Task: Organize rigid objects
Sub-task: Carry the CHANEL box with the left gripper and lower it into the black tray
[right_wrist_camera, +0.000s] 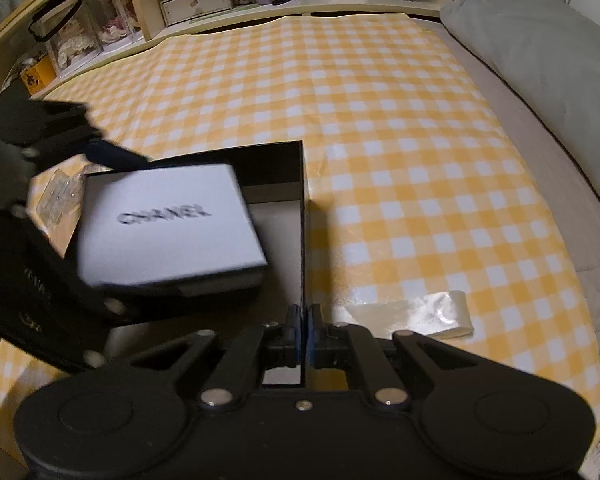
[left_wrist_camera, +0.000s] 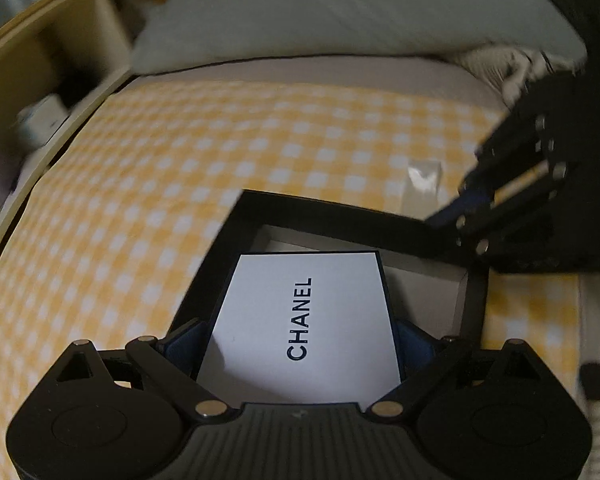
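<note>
The left claw pinches the white Chanel box over the open black box; the right claw, at three o'clock, clamps its wall, likely steadying it.

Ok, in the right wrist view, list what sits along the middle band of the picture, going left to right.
Left tool → white CHANEL box → upright wall of the black box → yellow checked cloth → grey pillow.
</note>
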{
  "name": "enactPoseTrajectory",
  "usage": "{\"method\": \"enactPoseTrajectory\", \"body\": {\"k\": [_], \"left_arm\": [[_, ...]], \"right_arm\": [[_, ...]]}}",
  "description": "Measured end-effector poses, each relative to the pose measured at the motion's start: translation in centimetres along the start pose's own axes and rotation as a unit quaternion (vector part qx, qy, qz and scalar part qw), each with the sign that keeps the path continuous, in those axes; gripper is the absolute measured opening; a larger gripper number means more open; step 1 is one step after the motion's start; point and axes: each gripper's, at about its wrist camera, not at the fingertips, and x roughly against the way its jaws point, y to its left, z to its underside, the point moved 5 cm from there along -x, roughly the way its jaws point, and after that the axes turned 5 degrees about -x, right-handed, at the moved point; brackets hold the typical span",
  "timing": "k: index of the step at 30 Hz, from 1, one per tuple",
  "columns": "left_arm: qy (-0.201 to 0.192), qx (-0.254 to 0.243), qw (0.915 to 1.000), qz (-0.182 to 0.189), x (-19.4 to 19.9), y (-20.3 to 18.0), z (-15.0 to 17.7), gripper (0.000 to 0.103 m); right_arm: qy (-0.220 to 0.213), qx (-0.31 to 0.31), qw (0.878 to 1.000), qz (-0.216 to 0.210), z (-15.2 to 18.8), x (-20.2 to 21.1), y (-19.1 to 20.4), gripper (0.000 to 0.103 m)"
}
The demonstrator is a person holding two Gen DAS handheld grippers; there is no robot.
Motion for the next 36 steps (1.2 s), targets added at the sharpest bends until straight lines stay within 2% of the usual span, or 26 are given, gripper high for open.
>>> {"method": "enactPoseTrajectory", "body": {"k": [3,6,9,11,13,16,22,24,26,28,30,31,33,36], "left_arm": [[0.020,0.002,0.9998,0.003,-1.0,0.0,0.3,0.103],[0.028,0.023,0.9993,-0.001,-0.5,0.3,1.0,0.103],[0.033,0.067,0.9972,0.004,0.9,0.9,1.5,0.103],[0.039,0.116,0.9924,0.017,2.0,1.3,1.8,0.102],[0.059,0.158,0.9855,0.015,2.5,1.6,1.9,0.095],[0.095,0.201,0.9750,0.008,2.5,1.5,2.1,0.089],[0.114,0.270,0.9557,0.027,1.2,0.8,2.3,0.072],[0.111,0.275,0.9549,0.015,1.1,0.9,2.2,0.072],[0.110,0.290,0.9505,0.014,1.1,1.2,2.3,0.071],[0.124,0.304,0.9444,0.012,1.2,1.5,2.6,0.062],[0.136,0.316,0.9388,0.013,1.3,1.5,3.1,0.061],[0.140,0.313,0.9394,0.012,1.5,1.4,3.3,0.060],[0.145,0.307,0.9403,0.018,1.5,1.1,3.5,0.060],[0.153,0.317,0.9359,0.022,1.0,0.7,3.9,0.067]], "right_arm": [[0.001,-0.005,1.000,-0.002,0.1,0.0,0.0,0.004],[0.002,-0.007,1.000,-0.005,0.1,-0.1,0.2,0.004],[0.002,-0.009,1.000,-0.005,0.1,-0.1,0.0,0.004],[0.003,-0.010,1.000,-0.006,0.1,-0.1,0.0,0.004],[0.003,-0.011,1.000,-0.006,0.1,-0.1,-0.2,0.004],[0.004,-0.014,1.000,-0.008,0.0,0.0,-0.3,0.004],[0.003,-0.016,1.000,-0.009,0.1,0.0,-0.5,0.004],[0.004,-0.017,1.000,-0.011,0.1,0.0,-0.5,0.005],[0.003,-0.016,1.000,-0.010,0.1,0.1,-0.6,0.005],[0.004,-0.016,1.000,-0.011,0.1,0.0,-0.6,0.005],[0.004,-0.017,1.000,-0.011,0.1,0.0,-0.7,0.005],[0.004,-0.017,1.000,-0.012,0.0,0.0,-0.8,0.005],[0.004,-0.016,1.000,-0.011,0.0,0.0,-0.7,0.004],[0.004,-0.013,1.000,-0.007,0.1,0.0,-0.6,0.004]]}}
